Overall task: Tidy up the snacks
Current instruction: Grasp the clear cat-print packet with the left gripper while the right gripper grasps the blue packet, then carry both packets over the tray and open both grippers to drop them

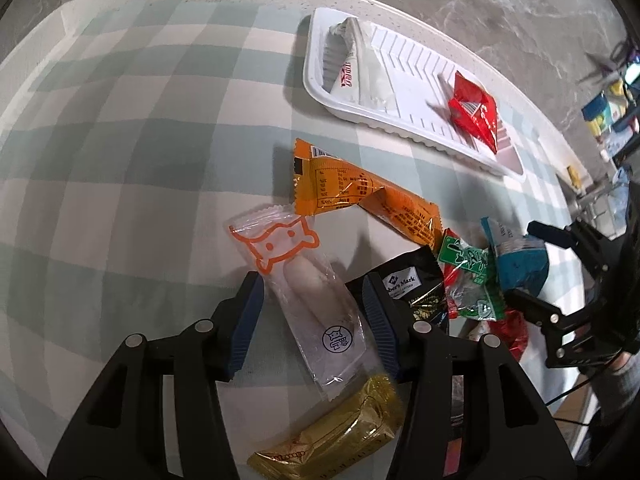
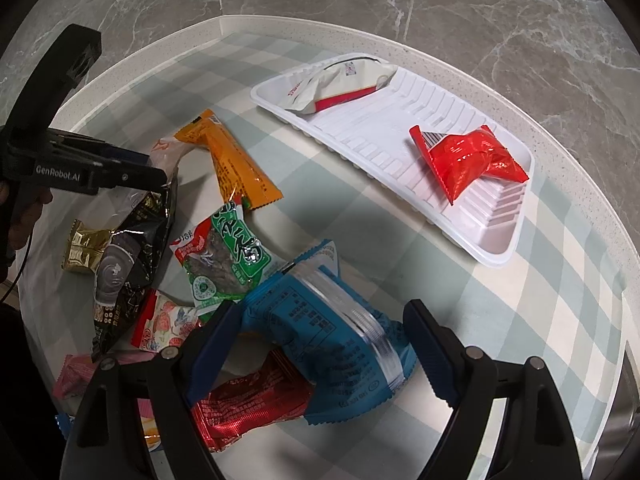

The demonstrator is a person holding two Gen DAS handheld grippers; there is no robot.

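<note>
My left gripper (image 1: 312, 320) straddles the clear packet (image 1: 308, 292), pads off it; my right gripper (image 2: 320, 354), wide open, brackets the blue packet (image 2: 324, 332).

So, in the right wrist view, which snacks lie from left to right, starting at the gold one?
Gold foil packet → black glossy pouch → green-and-red printed packet → blue plastic-wrapped pack between the right claw's fingers → red crinkled packet in the white ribbed tray.
</note>
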